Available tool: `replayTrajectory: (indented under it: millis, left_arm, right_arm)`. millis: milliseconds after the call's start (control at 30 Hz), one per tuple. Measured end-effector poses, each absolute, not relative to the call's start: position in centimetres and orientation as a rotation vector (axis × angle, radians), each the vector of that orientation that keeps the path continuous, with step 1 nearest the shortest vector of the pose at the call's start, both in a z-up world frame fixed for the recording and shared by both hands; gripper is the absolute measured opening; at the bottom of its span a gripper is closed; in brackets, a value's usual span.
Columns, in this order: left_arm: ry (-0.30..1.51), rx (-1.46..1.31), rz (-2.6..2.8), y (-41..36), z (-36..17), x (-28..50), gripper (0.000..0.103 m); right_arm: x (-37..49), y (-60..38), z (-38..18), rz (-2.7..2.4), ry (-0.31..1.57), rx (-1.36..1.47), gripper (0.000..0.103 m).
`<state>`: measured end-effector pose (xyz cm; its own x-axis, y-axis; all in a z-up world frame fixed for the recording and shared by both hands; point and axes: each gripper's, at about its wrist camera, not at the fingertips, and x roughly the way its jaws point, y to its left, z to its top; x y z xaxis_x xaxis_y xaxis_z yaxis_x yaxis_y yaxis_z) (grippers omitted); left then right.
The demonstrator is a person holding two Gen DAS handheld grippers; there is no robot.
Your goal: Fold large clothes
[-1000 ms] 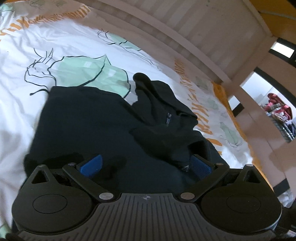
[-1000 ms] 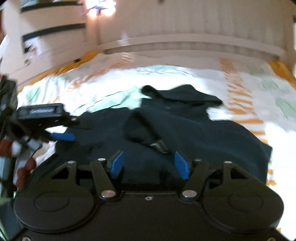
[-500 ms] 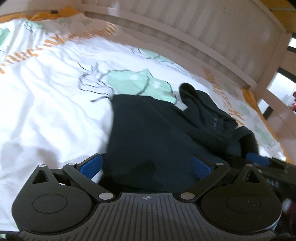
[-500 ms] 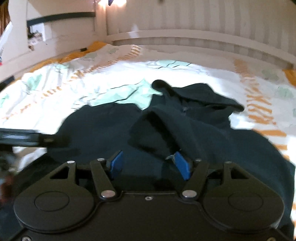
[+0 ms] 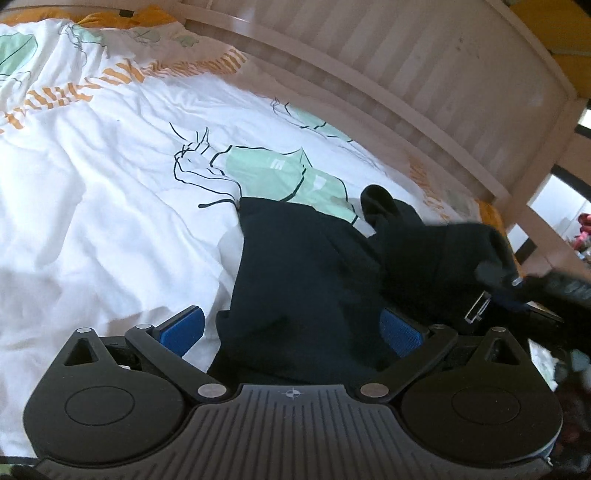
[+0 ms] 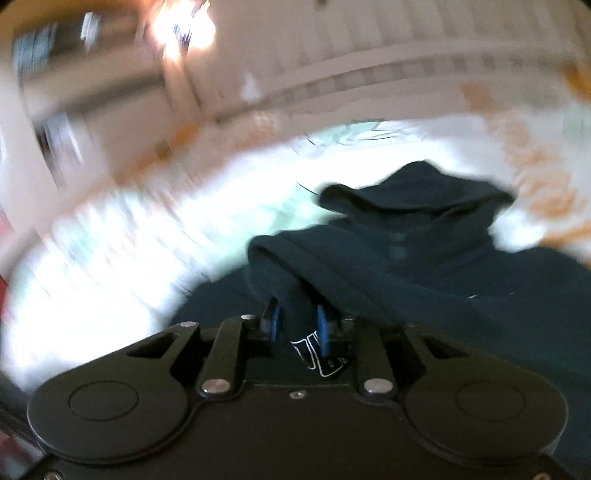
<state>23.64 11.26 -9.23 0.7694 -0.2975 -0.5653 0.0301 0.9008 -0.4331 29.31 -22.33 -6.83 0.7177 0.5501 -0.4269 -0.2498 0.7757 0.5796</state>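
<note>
A dark navy hoodie (image 5: pixel 306 273) lies on the white printed bedspread (image 5: pixel 110 206), hood toward the headboard. My left gripper (image 5: pixel 291 332) is open, its blue pads (image 5: pixel 183 330) set wide. The garment's near left edge lies between them, untouched. In the blurred right wrist view the hoodie (image 6: pixel 424 258) fills the centre. My right gripper (image 6: pixel 298 325) is closing, its narrow blue pads pinching a raised fold of sleeve (image 6: pixel 291 258). The left wrist view shows that right gripper (image 5: pixel 517 291) at the far right with dark cloth bunched on it.
A white slatted headboard (image 5: pixel 406 74) runs along the far side of the bed. An orange-edged pillow or sheet (image 5: pixel 110 18) lies at the back left. White bedspread stretches to the left of the hoodie. A doorway with clutter (image 5: pixel 580 229) shows at far right.
The right gripper's jaws have gone from wide apart to narrow around a sleeve fold, and its view has rolled and blurred. The left gripper has slid left along the hoodie's edge.
</note>
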Motion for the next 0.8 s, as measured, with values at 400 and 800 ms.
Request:
replayTrajectory:
  millis: [400, 800]
  left_arm:
    - [0.687, -0.437, -0.197, 11.7, -8.1, 23.5, 0.103]
    - [0.739, -0.568, -0.299, 7.8, -6.2, 28.8, 0.103]
  right_arm:
    - [25.4, -21.7, -11.6, 0.514, 0.844, 0.535, 0.061]
    - [19.6, -26.0, -8.8, 0.417, 0.724, 0.183, 0.061]
